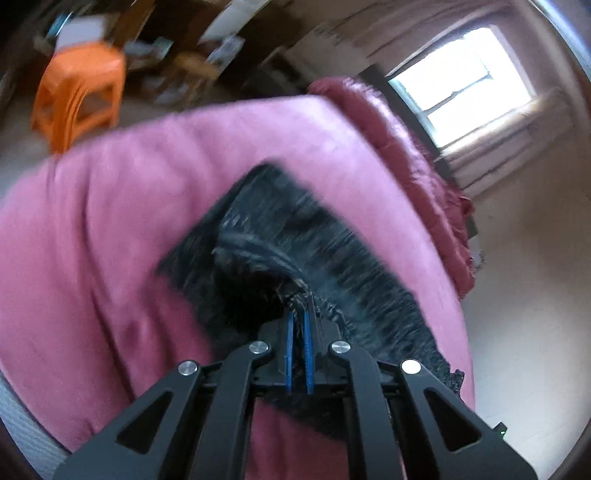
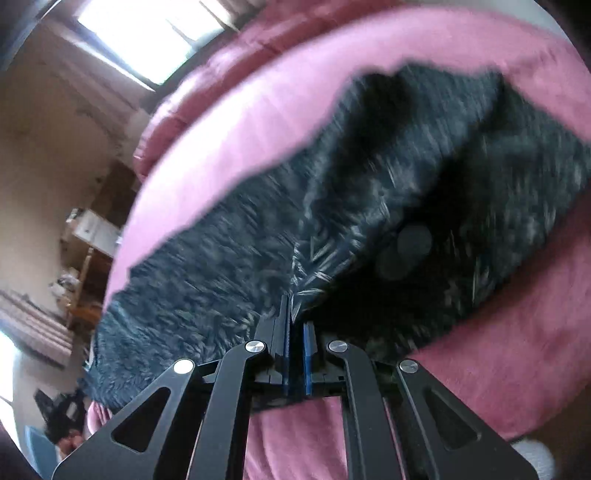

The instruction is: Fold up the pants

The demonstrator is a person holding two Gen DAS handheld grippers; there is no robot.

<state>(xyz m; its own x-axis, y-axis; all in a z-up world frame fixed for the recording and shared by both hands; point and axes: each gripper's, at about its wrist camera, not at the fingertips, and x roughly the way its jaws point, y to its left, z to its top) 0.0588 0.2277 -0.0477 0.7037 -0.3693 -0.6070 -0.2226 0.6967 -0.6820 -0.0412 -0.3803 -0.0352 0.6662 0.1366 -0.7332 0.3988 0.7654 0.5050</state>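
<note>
Glaring window (image 1: 469, 85) backlight; motion blur, fisheye-bent edges.

Dark navy-black pants (image 1: 332, 254) flecked with pale streaks; plain pink blanket (image 1: 110, 229) beneath; deeper red ruffled cloth (image 1: 417, 147) at its edge; orange stool (image 1: 79, 92); black fingers (image 1: 319, 325) with blue pads (image 1: 307, 332)

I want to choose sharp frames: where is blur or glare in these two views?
Left wrist view: the window is blown out white, the dark pants and orange stool smeared. Right wrist view: the pants are streaked, its window glares.
</note>
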